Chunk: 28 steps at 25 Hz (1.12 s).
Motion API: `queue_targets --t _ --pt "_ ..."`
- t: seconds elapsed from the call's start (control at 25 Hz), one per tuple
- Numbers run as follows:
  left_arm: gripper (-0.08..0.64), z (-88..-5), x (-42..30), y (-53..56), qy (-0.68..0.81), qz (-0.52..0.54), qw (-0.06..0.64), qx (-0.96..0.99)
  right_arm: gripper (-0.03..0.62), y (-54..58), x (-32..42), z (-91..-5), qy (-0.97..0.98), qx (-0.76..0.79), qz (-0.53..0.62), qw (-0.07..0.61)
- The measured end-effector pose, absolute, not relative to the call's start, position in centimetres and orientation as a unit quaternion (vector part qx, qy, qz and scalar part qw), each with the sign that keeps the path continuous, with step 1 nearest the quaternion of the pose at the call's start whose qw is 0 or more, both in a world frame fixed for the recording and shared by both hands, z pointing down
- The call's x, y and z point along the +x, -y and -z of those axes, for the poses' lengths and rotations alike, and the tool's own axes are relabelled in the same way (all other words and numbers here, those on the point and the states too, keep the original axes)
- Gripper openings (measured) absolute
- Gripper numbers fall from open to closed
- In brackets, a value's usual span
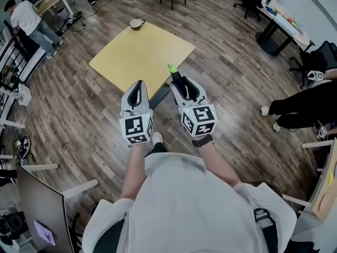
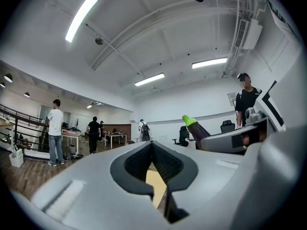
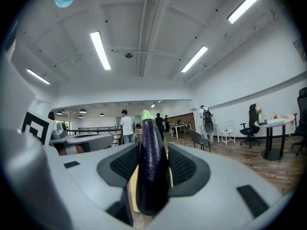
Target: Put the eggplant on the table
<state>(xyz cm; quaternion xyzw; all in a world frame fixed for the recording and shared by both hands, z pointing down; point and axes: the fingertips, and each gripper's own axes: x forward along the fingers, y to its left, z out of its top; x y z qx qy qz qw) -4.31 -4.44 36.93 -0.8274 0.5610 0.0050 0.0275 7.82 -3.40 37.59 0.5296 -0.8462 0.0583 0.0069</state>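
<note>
Purple, glossy skin probably makes the eggplant (image 3: 152, 176) slippery, though the body looks firm, light and a little yielding, so a moderate squeeze on the thick part should be enough. It is clamped between the pads of the right claw (image 3: 152, 147), green stem end pointing forward, held in the air near the front edge of the yellow desk (image 1: 142, 51). The left claw (image 1: 138, 88) is closed on nothing.

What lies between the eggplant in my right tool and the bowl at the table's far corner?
Only bare yellow tabletop. The head view shows nothing standing between the eggplant and the bowl.
</note>
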Motion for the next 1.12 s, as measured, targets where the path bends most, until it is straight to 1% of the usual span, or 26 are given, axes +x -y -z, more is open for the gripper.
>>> queue_targets --t 0.28,0.44,0.56,0.92,1.12 --pt "0.011 -37.8 -8.7 15.0 -0.547 -0.003 0.01 -0.837 0.19 14.4 1.5 -38.4 0.852 0.518 -0.071 0.017" --pt "0.011 -38.7 -10.0 20.0 -0.541 0.001 -0.002 -0.841 0.19 19.5 0.5 -39.1 0.848 0.525 -0.071 0.029" --pt "0.011 -40.5 -11.0 22.6 -0.542 0.012 -0.026 -0.84 0.19 22.1 0.2 -40.4 0.842 0.532 -0.082 0.044" --pt "0.009 -47.0 -11.1 27.2 -0.545 0.056 -0.103 -0.83 0.19 26.7 1.0 -47.8 0.835 0.517 -0.137 0.13" --pt "0.009 -50.5 -10.8 28.9 -0.541 0.075 -0.13 -0.828 0.19 28.8 0.1 -52.4 0.839 0.491 -0.16 0.171"
